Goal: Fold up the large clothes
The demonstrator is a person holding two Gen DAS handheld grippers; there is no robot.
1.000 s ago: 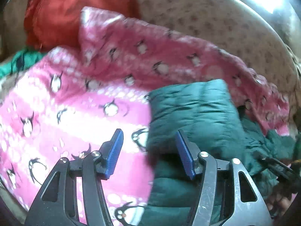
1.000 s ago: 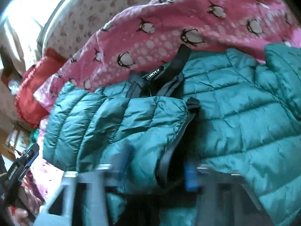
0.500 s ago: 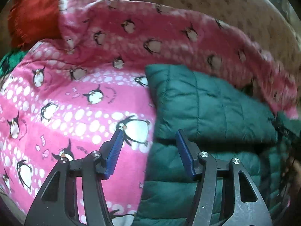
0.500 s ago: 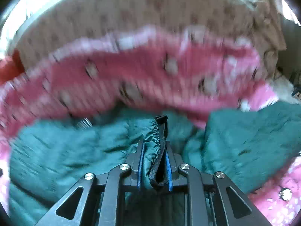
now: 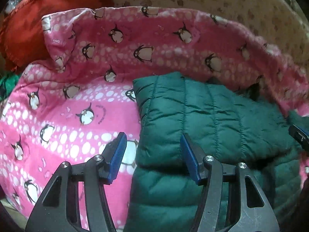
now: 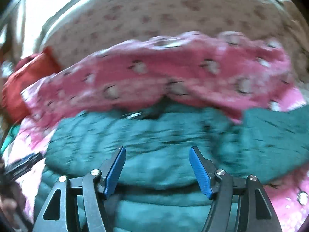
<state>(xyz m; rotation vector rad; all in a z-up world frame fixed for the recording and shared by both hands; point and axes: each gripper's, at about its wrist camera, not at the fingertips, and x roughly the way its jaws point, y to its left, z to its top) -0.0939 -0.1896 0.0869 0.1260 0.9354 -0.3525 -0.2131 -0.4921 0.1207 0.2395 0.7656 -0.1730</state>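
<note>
A dark green quilted jacket (image 5: 208,116) lies on a pink penguin-print blanket (image 5: 81,96), one part folded over the rest. My left gripper (image 5: 152,148) hovers open over the jacket's left edge, nothing between its blue pads. The right gripper's tip (image 5: 299,135) shows at the right edge of the left wrist view. In the blurred right wrist view the jacket (image 6: 154,135) fills the middle. My right gripper (image 6: 157,164) is above it, jaws opening, with nothing between them. The left gripper (image 6: 23,164) shows at the left edge there.
A red cushion (image 5: 38,25) sits at the back left. A beige patterned cover (image 5: 212,2) rises behind the blanket. Some bright green cloth (image 5: 7,83) peeks out at the far left. A hand (image 6: 7,203) appears low at the left of the right wrist view.
My right gripper was shut on the jacket's black-trimmed edge half a second ago; it has let go and lifted. My left gripper has drifted across the blanket, with more of the folded jacket in view.
</note>
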